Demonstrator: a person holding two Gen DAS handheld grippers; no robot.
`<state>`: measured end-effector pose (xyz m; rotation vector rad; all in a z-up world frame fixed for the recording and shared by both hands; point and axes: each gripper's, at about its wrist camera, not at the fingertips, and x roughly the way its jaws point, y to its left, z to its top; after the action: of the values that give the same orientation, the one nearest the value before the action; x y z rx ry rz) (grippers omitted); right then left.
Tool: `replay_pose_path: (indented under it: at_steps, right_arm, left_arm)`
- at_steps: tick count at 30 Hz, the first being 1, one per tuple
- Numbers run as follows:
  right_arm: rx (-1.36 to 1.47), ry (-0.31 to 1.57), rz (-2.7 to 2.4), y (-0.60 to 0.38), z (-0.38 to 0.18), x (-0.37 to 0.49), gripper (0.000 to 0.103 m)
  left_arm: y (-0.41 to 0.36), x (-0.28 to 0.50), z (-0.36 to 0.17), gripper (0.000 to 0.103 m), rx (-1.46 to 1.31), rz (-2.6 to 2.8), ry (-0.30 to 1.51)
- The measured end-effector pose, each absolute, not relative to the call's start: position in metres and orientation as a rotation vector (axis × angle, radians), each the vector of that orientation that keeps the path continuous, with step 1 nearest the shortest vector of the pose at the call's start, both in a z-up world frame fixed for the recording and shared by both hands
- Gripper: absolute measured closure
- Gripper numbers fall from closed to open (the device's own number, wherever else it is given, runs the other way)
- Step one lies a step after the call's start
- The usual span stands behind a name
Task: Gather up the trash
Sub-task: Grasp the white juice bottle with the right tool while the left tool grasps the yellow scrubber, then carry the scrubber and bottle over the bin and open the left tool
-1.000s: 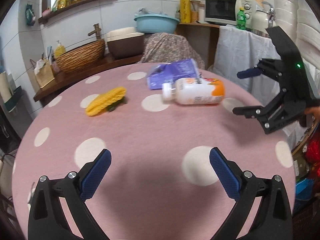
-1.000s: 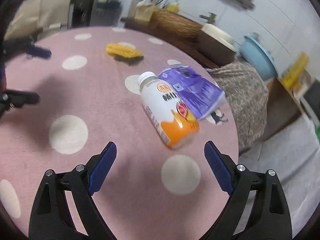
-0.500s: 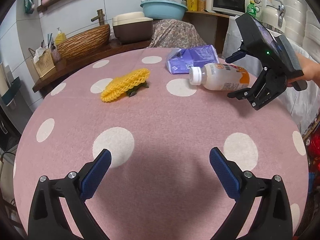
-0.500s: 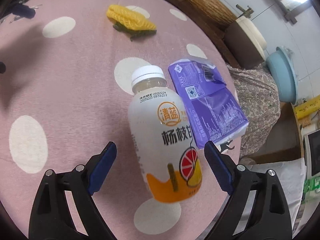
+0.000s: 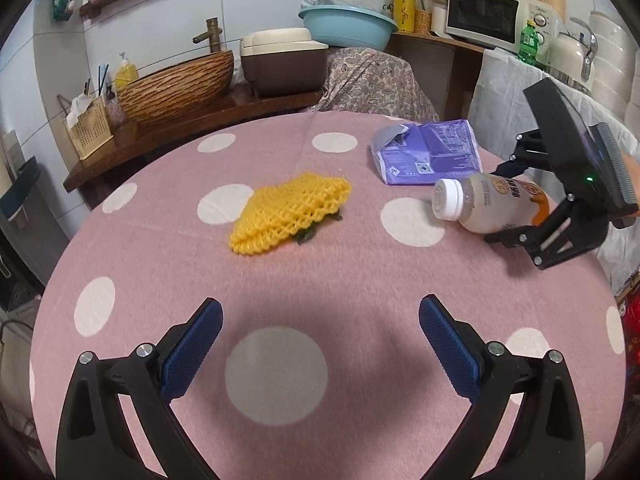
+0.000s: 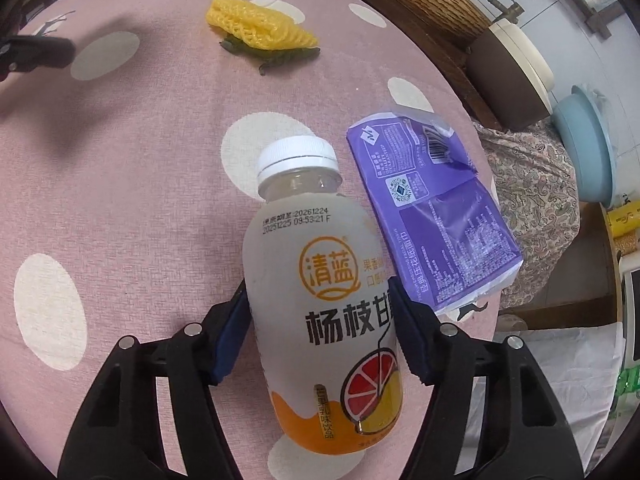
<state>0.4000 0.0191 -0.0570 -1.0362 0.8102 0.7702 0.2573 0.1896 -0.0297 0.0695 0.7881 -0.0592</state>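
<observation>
- Two views, differing in reach: left wrist view takes in the whole pink polka-dot table (image 5: 160, 248) plus a far counter with woven basket (image 5: 176, 86), blue basin (image 5: 346, 26) and microwave (image 5: 494, 16); right wrist view crops tight on the bottle (image 6: 324, 312), print on the label legible only here.
- Right gripper (image 6: 320, 320) at lower centre of its own view, jaws just closed in, blue pads pressed on both sides of the bottle; at right edge of the left view, seen side-on (image 5: 516, 204).
- Left gripper (image 5: 320, 340) at bottom of its view, jaws spread wide, nothing between them.
- Bottle (image 5: 488, 204) lying on its side on the table, white cap, milky body, orange base with a grapefruit-slice graphic.
- Purple wrapper (image 6: 432, 216) crumpled, just beside the bottle, upper right of the right view.
- Yellow mesh sleeve (image 5: 288, 212) mid-table, well apart from the bottle.
- Basket and basin contents: cannot tell.
</observation>
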Motion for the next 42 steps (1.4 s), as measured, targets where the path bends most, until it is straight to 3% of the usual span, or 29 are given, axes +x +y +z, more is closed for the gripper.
replay_pose_path:
  at_steps: [3, 12, 18, 23, 31, 42]
  right_arm:
    - [-0.964, 0.843, 0.802, 0.015, -0.052, 0.397, 0.038]
    - [-0.734, 0.853, 0.817, -0.014, -0.038, 0.375, 0.041]
    - [-0.626, 0.847, 0.831, -0.033, -0.036, 0.359, 0.041]
    - [-0.558, 0.831, 0.839, -0.045, -0.037, 0.345, 0.041]
    - [-0.456, 0.775, 0.865, -0.056, -0.034, 0.321, 0.041]
    - [-0.236, 0.682, 0.858, -0.090, -0.027, 0.276, 0.041]
  left_arm:
    - [0.191, 0.274, -0.032, 0.006, 0.113, -0.046, 0.807]
    - [0.177, 0.339, -0.044, 0.022, 0.231, -0.008, 0.876]
    - [0.169, 0.364, -0.050, 0.044, 0.248, 0.040, 0.897]
    - [0.177, 0.371, -0.047, 0.082, 0.220, 0.066, 0.893]
    - [0.200, 0.346, -0.024, 0.089, 0.037, 0.068, 0.816]
    - [0.187, 0.241, 0.002, 0.089, -0.167, -0.048, 0.663]
